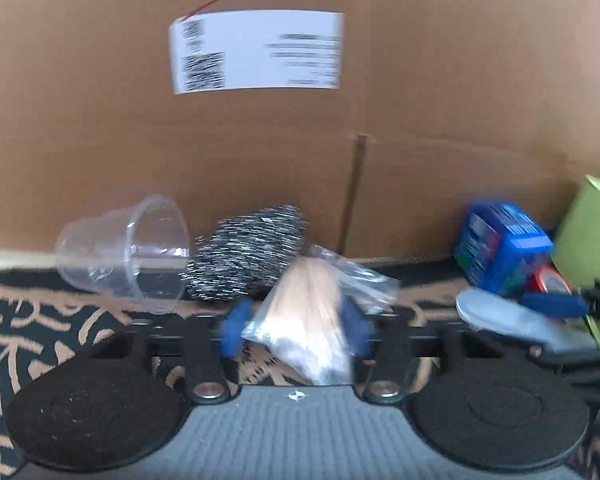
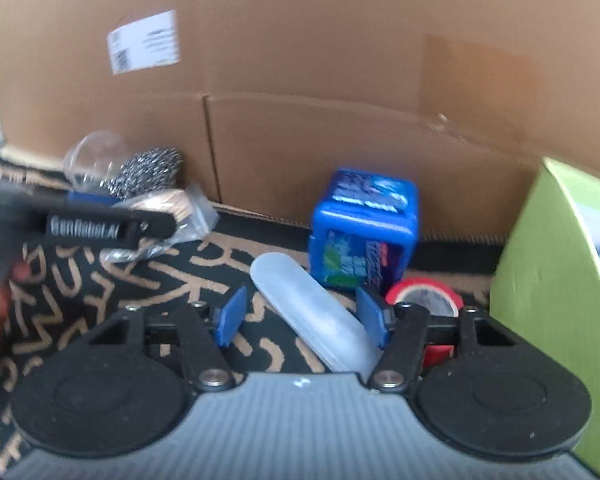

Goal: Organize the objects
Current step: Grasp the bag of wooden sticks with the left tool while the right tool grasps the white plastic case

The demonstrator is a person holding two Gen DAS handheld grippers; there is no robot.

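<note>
A tall brown cardboard wall point(image 1: 420, 80) fills the back of both views, creased and seamed; a white shipping label point(image 1: 256, 50) with blurred print is stuck on it; below lies a dark cloth point(image 2: 100, 288) patterned with tan strokes; the light is soft and even.

I see a clear bag of wooden sticks point(image 1: 304, 312) beside a steel scourer point(image 1: 248, 256), a tipped clear cup point(image 1: 128, 248), a blue box point(image 2: 364, 232), and a frosted case point(image 2: 312, 312) lying flat.
</note>
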